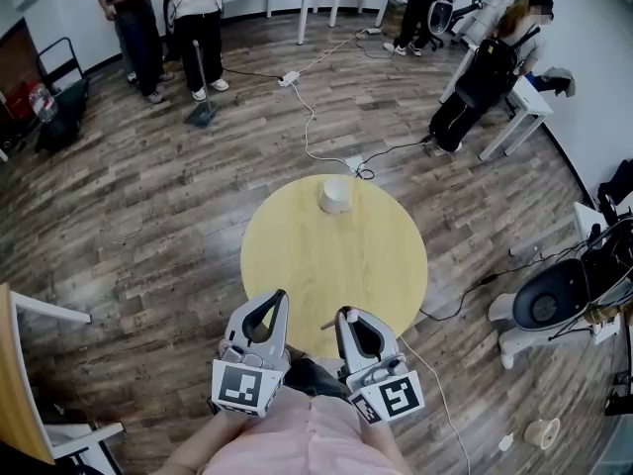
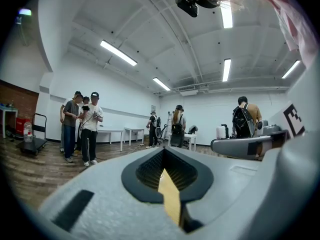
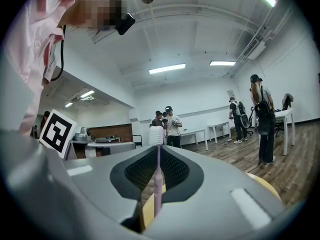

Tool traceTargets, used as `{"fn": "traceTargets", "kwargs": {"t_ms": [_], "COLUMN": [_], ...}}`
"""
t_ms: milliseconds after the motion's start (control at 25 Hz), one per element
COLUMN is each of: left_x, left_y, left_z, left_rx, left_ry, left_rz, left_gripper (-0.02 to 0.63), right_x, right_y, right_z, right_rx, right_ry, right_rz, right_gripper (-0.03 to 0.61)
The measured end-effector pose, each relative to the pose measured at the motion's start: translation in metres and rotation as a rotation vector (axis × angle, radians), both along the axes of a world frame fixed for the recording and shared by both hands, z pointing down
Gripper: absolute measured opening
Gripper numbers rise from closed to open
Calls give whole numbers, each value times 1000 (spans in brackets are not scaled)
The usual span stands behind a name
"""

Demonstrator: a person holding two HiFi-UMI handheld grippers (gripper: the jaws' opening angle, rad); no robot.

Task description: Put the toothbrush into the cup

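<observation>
Pink and thin, the toothbrush (image 3: 157,170) sits pinched in the right hand-held gripper (image 1: 349,317), the left hand-held gripper (image 1: 280,300) clenched empty, and may swivel and miss the cup (image 1: 335,195) at the far edge of the bench (image 1: 297,255).

Just ahead of the left hand-held gripper (image 1: 280,297) and the right hand-held gripper (image 1: 346,315): round yellow table (image 1: 297,255) on wooden floor (image 1: 148,206). Beyond it, white cable (image 1: 311,132) running to a power strip (image 1: 289,78). Far ahead-left, two people (image 1: 188,23) standing. Far ahead-right, person with black backpack (image 1: 485,77) beside a white desk (image 1: 524,107).
</observation>
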State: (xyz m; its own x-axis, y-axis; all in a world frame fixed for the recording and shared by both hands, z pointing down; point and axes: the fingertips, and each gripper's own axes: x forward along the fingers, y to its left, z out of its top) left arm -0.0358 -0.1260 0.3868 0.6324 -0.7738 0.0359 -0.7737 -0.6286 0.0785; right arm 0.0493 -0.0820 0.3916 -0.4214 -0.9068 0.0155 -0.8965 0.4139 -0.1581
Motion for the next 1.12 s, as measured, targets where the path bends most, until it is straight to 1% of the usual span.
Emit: {"fn": "traceTargets", "kwargs": {"t_ms": [40,120,360,400,520,600,680,800,920,1000,1120], "left_x": [4,12,29,31,34,36,39,45,51,53,57], "left_y": [-3,-6,-6,-6,-7,-7,-6,-2,2,2,-3], "left_z": [-5,-10,4,4,-3,0,0,5,12,11,4], "left_rx": [14,23,-25,-24,5,3,7,6,-13,-9,25], "left_ry": [20,29,-33,-35,-4,-10,-1,-19,-47,-39,-9], "left_rz": [-7,-13,-25,-32,-62,-73,-88,-91,-79,-81,-89], "left_gripper": [-2,-2,-2,-2,-2,-2,-2,-2,-2,-2,-2], "right_x": [3,11,32,34,40,44,48,56,62,64,65], "right_y": [-2,-7,-16,-17,-19,-20,-19,-14,-10,-9,-8], "right_z": [-1,-5,-4,-3,-1,0,1,4,7,9,10], "right_rx": [-1,3,6,6,8,13,15,15,11,7,6], "right_ry": [2,8,8,7,3,3,0,1,-2,-7,-14], "right_rz": [-5,-12,-36,-40,-56,-64,-71,-75,-69,-68,-72], "right_gripper": [26,25,25,26,26,26,25,25,25,25,25]}}
